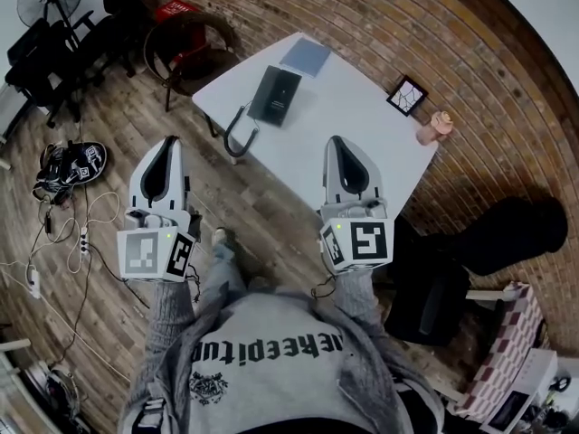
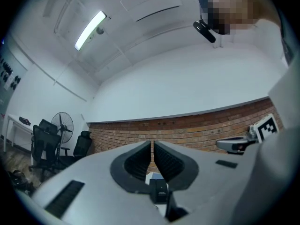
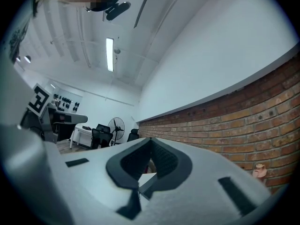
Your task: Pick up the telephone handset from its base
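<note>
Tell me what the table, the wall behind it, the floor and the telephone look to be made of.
Table: smooth, matte white top, probably laminate or painted board.
Wall: red-brown brick with visible mortar joints.
Floor: wood or wood-look planks, with visible grain and plank seams.
Telephone: black with a slight sheen, likely plastic.

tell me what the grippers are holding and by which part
Nothing is held: the left gripper and right gripper are both shut and empty, apart from the telephone on the table.
</note>
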`<control>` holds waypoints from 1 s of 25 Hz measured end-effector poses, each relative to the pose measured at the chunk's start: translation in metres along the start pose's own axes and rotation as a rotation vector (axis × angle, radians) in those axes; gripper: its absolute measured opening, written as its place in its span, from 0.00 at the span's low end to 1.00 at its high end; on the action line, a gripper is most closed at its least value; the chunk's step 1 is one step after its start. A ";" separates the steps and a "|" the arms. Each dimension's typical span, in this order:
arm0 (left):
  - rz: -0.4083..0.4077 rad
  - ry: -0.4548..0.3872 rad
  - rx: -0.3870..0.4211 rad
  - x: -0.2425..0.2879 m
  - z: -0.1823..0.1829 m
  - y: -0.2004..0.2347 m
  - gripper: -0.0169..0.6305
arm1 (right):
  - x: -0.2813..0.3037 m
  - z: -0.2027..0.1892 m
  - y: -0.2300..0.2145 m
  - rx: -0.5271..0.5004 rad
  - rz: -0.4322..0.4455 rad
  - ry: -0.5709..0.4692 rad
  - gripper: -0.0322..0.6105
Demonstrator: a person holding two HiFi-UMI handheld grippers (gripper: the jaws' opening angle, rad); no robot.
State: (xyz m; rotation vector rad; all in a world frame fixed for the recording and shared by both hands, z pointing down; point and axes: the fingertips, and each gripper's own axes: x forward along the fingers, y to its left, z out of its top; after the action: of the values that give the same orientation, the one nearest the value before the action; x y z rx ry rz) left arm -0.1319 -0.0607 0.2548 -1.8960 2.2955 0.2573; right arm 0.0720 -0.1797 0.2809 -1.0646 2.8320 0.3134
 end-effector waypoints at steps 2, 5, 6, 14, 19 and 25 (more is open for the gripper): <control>-0.006 0.001 -0.003 0.011 -0.004 0.003 0.06 | 0.009 -0.003 -0.004 0.001 -0.007 0.001 0.05; -0.022 0.002 -0.006 0.030 -0.009 0.009 0.06 | 0.024 -0.008 -0.011 0.001 -0.024 0.002 0.05; -0.027 0.003 -0.010 0.037 -0.012 0.012 0.06 | 0.031 -0.010 -0.012 0.000 -0.028 0.005 0.05; -0.066 0.010 -0.022 0.103 -0.028 0.047 0.06 | 0.098 -0.020 -0.021 -0.010 -0.065 0.008 0.05; -0.102 0.009 -0.028 0.149 -0.032 0.070 0.06 | 0.141 -0.023 -0.027 -0.016 -0.097 0.009 0.05; -0.167 0.016 -0.043 0.200 -0.041 0.094 0.06 | 0.188 -0.026 -0.032 -0.027 -0.150 0.014 0.05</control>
State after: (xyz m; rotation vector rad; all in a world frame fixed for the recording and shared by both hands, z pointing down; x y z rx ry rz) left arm -0.2626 -0.2439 0.2525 -2.1037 2.1416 0.2735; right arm -0.0485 -0.3288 0.2703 -1.2811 2.7472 0.3329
